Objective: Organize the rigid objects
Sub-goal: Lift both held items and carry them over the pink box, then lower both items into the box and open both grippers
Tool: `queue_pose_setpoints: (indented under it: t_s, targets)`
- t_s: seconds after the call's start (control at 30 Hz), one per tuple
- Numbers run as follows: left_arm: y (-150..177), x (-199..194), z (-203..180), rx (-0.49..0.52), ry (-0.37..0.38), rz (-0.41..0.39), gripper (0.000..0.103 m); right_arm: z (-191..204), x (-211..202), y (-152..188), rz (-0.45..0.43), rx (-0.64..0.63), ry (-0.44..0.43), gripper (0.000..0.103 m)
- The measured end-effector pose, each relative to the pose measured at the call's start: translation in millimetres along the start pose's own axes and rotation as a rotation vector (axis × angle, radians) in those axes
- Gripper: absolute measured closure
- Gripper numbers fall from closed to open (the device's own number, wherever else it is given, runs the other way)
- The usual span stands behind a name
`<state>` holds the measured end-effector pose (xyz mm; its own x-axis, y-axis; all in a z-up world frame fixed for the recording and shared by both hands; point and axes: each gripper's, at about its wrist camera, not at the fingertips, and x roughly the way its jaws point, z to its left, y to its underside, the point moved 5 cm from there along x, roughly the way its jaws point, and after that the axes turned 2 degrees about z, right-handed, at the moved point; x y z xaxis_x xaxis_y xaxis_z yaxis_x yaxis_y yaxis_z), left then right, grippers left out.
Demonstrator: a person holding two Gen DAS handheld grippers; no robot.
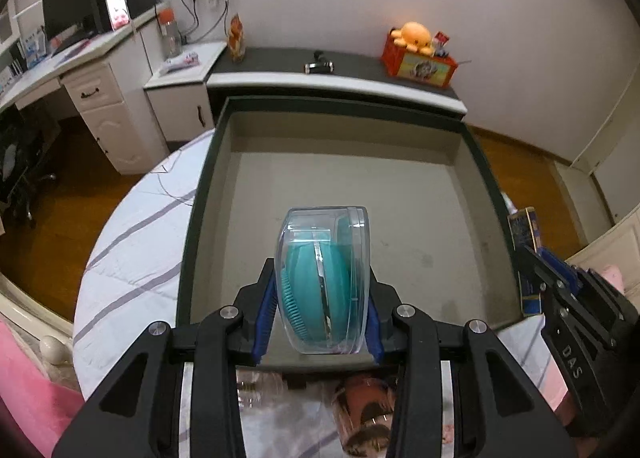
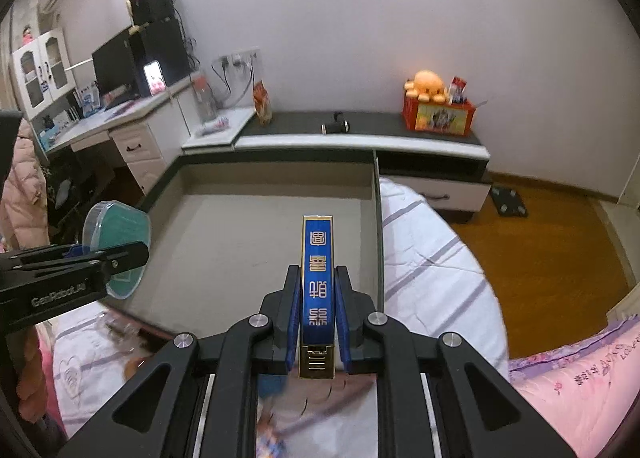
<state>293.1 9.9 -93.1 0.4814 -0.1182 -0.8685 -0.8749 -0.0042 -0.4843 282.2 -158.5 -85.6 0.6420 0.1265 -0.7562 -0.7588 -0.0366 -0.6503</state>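
My left gripper is shut on a clear plastic case with a teal brush inside, held above the near end of a large open grey box with a dark green rim. The case also shows in the right wrist view. My right gripper is shut on a slim blue and gold box with gold characters, held upright over the near right part of the same grey box. The blue box also shows in the left wrist view, beside the grey box's right wall.
The grey box lies on a bed with a white striped sheet and a pink quilt. Behind stands a low dark-topped cabinet with a red box and an orange plush. A white desk with a monitor is at the left. Blurred packets lie beneath my left gripper.
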Motion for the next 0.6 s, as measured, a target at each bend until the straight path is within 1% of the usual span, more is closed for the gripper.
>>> queue_pose_setpoints:
  t_s: [0.13,0.27,0.37,0.43,0.47,0.5,0.53,0.57,0.6]
  targets:
    - [-0.7,14.5,1.0,-0.002,-0.008,0.046,0.065,0.0,18.1,-3.2,0.033,0.0,-0.019,0.088]
    - [0.4,18.6,0.9,0.009,-0.025,0.051,0.065,1.2,26.1,1.1,0.048,-0.001,-0.03,0.088]
    - [2.0,23.2,0.7,0.018,-0.029,0.081,0.065,1.5,32.7,2.3,0.074,0.0,-0.046,0.087]
    - [0.3,23.4,2.4,0.005,-0.02,0.086,0.058,-0.4,35.3,4.1,0.098,0.027,-0.065,0.087]
    - [0.0,22.5,3.9,-0.002,-0.018,0.083,0.051,-2.2,35.1,4.5,0.1,0.039,-0.064,0.086]
    - [-0.1,20.3,6.4,-0.01,-0.018,0.073,0.047,-3.9,33.9,4.8,0.1,0.043,-0.051,0.077]
    - [-0.3,18.5,8.5,-0.018,-0.022,0.065,0.045,-3.6,33.5,4.8,0.099,0.039,-0.037,0.07]
    - [-0.5,16.6,9.9,-0.022,-0.026,0.057,0.043,-3.4,31.9,4.2,0.091,0.034,-0.023,0.052]
    - [-0.4,14.9,11.3,-0.025,-0.029,0.051,0.043,-3.7,27.3,3.8,0.068,0.033,-0.008,0.042]
